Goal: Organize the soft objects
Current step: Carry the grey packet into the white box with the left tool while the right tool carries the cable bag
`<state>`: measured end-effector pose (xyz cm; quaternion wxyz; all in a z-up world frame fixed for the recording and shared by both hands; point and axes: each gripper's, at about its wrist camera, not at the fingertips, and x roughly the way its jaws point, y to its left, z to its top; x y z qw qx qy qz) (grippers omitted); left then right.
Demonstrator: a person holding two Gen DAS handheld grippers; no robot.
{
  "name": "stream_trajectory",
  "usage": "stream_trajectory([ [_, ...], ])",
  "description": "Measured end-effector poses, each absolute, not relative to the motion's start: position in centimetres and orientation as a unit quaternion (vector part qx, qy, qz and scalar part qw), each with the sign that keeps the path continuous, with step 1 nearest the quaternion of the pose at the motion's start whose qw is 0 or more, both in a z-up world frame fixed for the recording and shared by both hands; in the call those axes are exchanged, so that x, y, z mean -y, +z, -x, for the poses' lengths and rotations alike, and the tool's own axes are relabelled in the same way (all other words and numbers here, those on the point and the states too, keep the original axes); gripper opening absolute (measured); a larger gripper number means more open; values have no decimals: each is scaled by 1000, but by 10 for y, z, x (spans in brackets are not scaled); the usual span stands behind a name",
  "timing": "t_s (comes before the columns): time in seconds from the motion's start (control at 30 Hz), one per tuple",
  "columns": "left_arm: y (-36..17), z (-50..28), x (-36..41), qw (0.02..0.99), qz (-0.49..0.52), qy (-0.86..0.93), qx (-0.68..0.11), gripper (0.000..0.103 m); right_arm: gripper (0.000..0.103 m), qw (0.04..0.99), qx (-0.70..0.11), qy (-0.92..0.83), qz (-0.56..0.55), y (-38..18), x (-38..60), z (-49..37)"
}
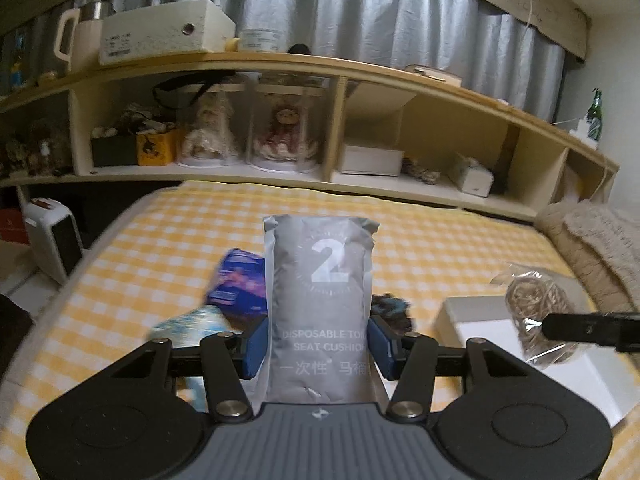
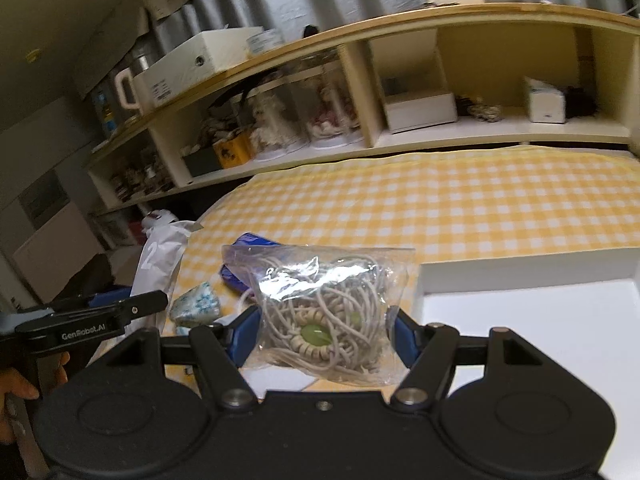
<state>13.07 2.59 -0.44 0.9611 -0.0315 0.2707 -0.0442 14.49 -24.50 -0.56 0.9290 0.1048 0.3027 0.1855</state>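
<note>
soft packs are being lifted off the bed (image 1: pixel 160 240) two at a time. left claw (image 1: pixel 318 346) is clamped on the grey seat-cushion pack (image 1: pixel 320 300), held upright by its lower part so it hangs clear of the blue packet (image 1: pixel 238 284) and tissue pack (image 1: pixel 188 326) lying on the checked sheet. right claw (image 2: pixel 322 338) pinches the clear bag of cord (image 2: pixel 320 312) beside the white box (image 2: pixel 540 320), likely its destination.

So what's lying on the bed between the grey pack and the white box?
Left wrist view: a dark blue-black tangled bundle lies between the grey pack and the white box.
</note>
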Motion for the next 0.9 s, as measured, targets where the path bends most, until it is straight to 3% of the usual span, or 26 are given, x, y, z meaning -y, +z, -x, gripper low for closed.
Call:
stream_trajectory([
  [0.47, -11, -133, 79, 946, 80, -141, -280, 54, 69, 948, -293, 80, -97, -3, 326, -125],
  [0.9, -58, -134, 157, 915, 114, -189, -337, 54, 69, 927, -351, 26, -125, -25, 375, -117],
])
